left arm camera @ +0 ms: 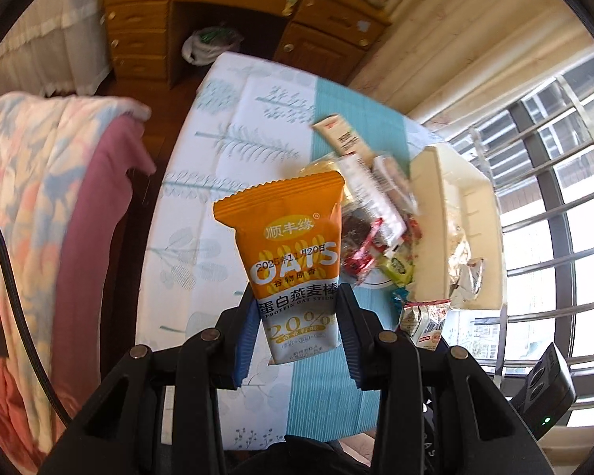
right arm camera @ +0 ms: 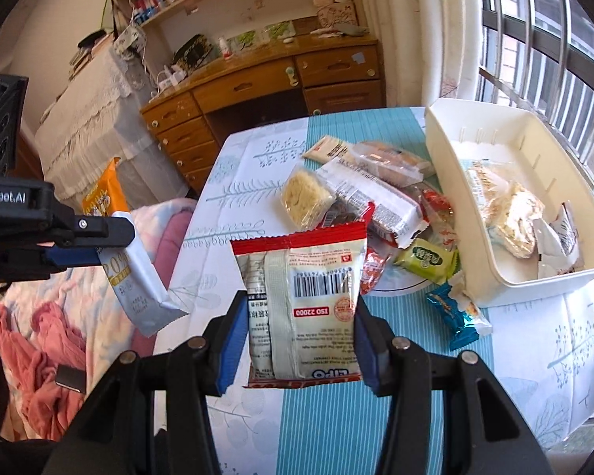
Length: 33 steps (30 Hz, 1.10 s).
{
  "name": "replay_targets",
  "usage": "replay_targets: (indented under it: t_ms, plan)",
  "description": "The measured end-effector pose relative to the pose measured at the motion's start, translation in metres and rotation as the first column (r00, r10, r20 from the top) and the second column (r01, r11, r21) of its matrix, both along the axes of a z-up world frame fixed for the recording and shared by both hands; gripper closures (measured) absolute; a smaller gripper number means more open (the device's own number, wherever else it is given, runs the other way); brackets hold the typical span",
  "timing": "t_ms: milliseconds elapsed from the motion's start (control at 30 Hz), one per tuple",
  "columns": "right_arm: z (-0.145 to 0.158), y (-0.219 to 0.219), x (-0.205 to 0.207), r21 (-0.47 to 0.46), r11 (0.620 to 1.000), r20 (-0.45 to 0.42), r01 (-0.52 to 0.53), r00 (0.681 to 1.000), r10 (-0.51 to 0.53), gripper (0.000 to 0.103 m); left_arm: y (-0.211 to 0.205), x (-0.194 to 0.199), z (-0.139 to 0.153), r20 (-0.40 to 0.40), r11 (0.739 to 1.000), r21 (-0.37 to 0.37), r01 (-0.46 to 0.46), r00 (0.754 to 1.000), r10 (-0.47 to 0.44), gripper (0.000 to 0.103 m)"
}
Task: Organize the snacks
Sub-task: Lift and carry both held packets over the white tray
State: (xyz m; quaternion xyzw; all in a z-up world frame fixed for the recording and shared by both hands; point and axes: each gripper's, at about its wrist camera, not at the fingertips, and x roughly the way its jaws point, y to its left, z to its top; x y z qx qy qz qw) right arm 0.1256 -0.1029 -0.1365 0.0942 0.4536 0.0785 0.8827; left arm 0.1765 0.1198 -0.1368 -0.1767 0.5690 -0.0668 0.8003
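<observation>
Bedroom setting: wooden desk (right arm camera: 265,83) behind, barred window beside a table (right arm camera: 328,427) under a leaf-and-teal-stripe cloth.

Landmark: white bin (right arm camera: 451,213), on the table at the window side. It holds a few packets already; a loose snack pile (right arm camera: 376,206) touches its desk-facing wall.

Left claw (left arm camera: 297,332): closed on an orange oat bar packet (left arm camera: 293,249), held by its lower half, long axis running away from the claw, clear of the table. Right claw (right arm camera: 297,344): closed on a red-edged biscuit packet (right arm camera: 305,301), barcode side facing the camera, also lifted.

Key relation: the bin lies ahead and window-side of both claws; the right claw looks nearer, so I judge it drops first.

View difference: right wrist view shows the bin interior and the left claw side-on over the bed edge; left wrist view shows only the bin's near wall and blurred contents.
</observation>
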Motion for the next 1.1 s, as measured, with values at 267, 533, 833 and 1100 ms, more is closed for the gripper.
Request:
replay_targets:
  t_ms: [267,533,833,1100]
  plan:
    - [0.031,-0.036,-0.006,0.022,0.999,0.058,0.046,0.997,-0.047,0.054,-0.038,-0.005,0.035,0.144,0.997,-0.013,0.081,0.986,-0.079,0.067]
    - [0.051,-0.079,0.000,0.018,0.999,0.084,0.037,0.996,-0.039,0.054,-0.093,-0.011,0.069,0.280,0.988,-0.020,0.150,0.950,-0.139,0.067]
    - [0.065,-0.135,0.017,-0.015,1.000,0.094,-0.007,0.996,0.008,0.054,-0.158,-0.003,0.087,0.339,0.987,-0.021,0.157,0.930,-0.140,0.066]
    - [0.066,-0.183,0.032,-0.037,0.999,0.088,-0.030,0.996,0.033,0.054,-0.212,0.017,0.081,0.346,0.988,-0.028,0.155,0.928,-0.136,0.066]
